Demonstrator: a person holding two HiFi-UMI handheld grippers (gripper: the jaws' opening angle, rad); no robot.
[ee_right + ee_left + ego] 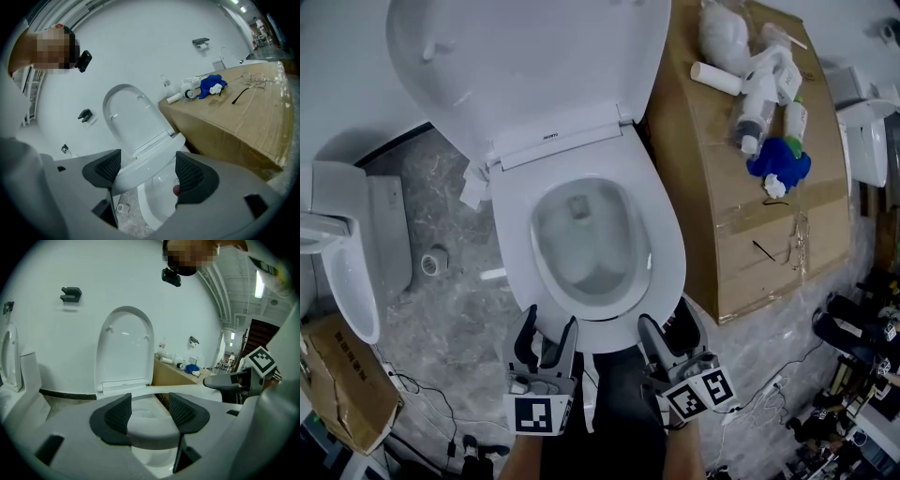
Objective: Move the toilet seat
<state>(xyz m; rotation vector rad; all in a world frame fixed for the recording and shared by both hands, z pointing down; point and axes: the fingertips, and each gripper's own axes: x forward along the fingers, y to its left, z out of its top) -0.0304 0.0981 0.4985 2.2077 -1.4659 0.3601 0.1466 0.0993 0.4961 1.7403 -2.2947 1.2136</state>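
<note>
The toilet seat [667,253] lies over the bowl [581,253], hinged at the back under the lid [534,56], which stands up against the wall [197,310]. In the right gripper view the seat's front edge shows a little clear of the bowl, so the lift looks barely begun.

The left gripper [549,321] and the right gripper [667,321] sit side by side at that front edge. Each has its jaws apart, with the seat's front rim running across the gap between the pads. Neither pair is clamped on it; the seat seems to rest on the jaws rather than be pinched.

With no real grip, I judge that care matters more than force. Both hands should rise at the same pace so the seat does not twist on its hinge. The path should curve back around the hinge, not go straight up. The plastic looks smooth and glossy, so it may slide off the jaws as it tips, and the grippers should tilt with it. A slip would let the seat drop onto the bowl. It should meet the lid gently.

A cardboard box [741,216] stands just beside the toilet on the right, with bottles [759,103] and a blue cloth [780,161] on top. A second toilet [347,272] stands apart on the left, and cables [422,394] trail over the floor [459,309] near the person's feet
</note>
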